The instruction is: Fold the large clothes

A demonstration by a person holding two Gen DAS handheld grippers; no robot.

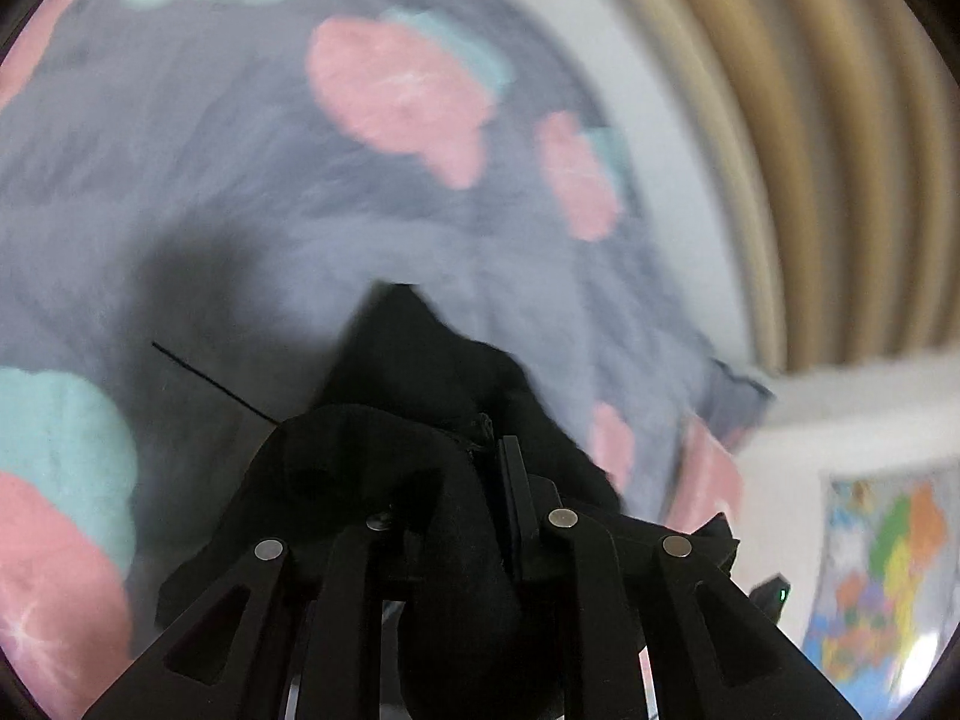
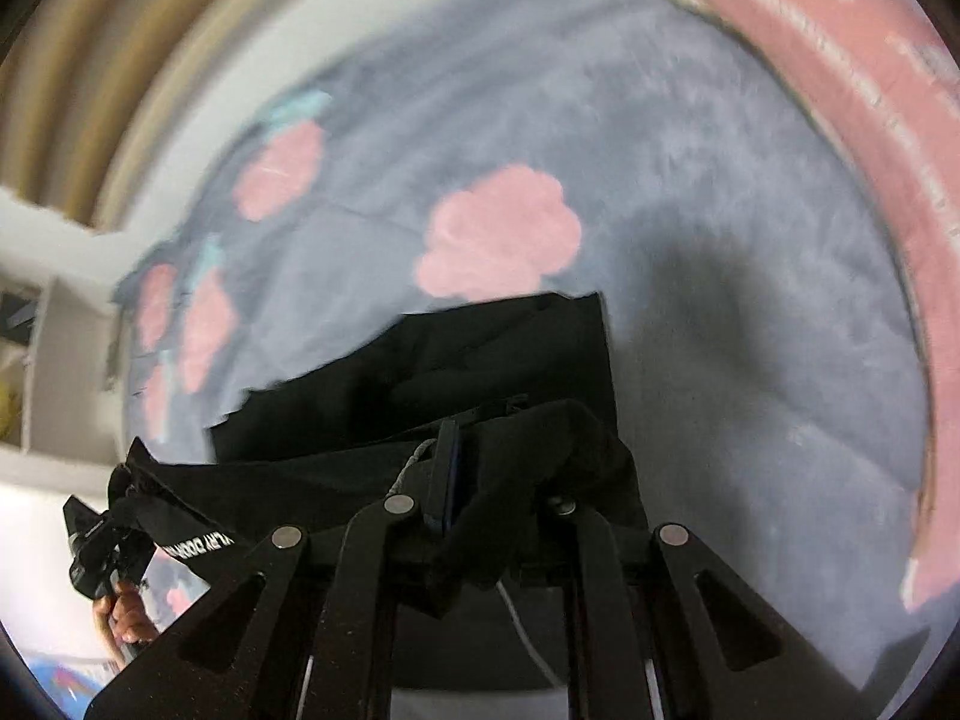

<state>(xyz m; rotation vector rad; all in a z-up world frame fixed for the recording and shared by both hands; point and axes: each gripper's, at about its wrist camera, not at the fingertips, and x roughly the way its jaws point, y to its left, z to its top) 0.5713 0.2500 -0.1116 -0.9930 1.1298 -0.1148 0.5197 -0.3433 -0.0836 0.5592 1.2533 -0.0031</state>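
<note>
Above blanket (image 2: pixel 720 240); both grippers (image 1: pixel 480 468) (image 2: pixel 480 468) clamp black garment (image 2: pixel 480 354)

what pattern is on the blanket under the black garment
Grey-blue blanket with pink cloud shapes, some edged teal; clearest in the right wrist view.

1 black garment (image 2: pixel 480 360) is in view, bunched in both wrist views. 2 grippers show: the left gripper (image 1: pixel 480 468) and the right gripper (image 2: pixel 462 480), each clamped onto a fold of that garment; the left gripper also appears at the lower left of the right wrist view. 1 hand (image 2: pixel 126 618) can be seen, the person's left, under that gripper. 1 grey blanket (image 2: pixel 720 360) with pink and teal cloud shapes lies beneath. The right wrist view shows about 6 pink clouds on it, the blur making the count unsure. 1 pink pillow (image 2: pixel 870 120) lies along the blanket's edge. 1 tan curtain (image 1: pixel 810 150) hangs behind. 1 colourful map (image 1: pixel 888 570) sits at the lower right of the left wrist view.
</note>
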